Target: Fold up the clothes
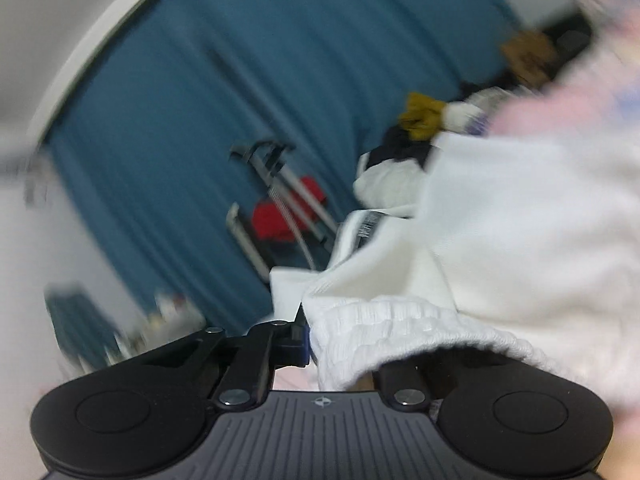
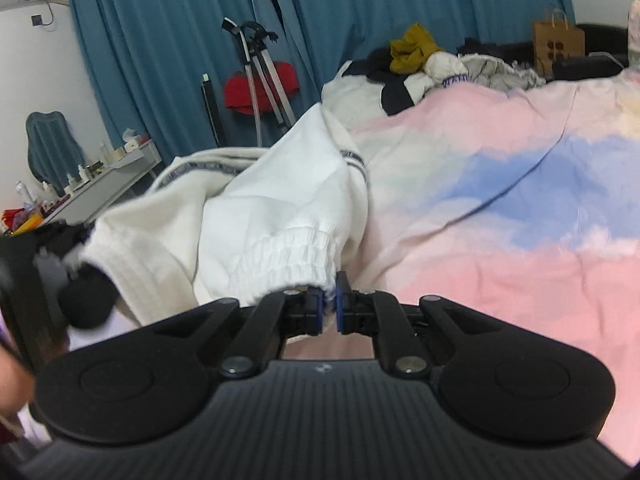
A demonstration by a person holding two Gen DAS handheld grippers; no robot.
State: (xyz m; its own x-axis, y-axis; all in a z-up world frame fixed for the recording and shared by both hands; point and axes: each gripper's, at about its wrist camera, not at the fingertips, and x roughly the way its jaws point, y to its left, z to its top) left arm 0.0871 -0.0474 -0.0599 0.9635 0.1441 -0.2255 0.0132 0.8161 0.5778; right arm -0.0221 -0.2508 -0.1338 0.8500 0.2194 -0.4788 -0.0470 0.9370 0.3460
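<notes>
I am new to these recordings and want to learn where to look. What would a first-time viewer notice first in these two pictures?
First, the white garment, bunched and lifted in front of both cameras; the right claw pinches its ribbed cuff. Next, the pink and blue bedspread spreads across the right side. Behind hang teal curtains, with a pile of clothes at the bed's far end.

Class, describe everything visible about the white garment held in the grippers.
The white garment looks like soft knit, with ribbed elastic cuffs and a dark striped trim. It hangs bunched and lifted above the pink and blue bedspread. The right gripper pinches one cuff; the left gripper is buried under another ribbed cuff.
</notes>
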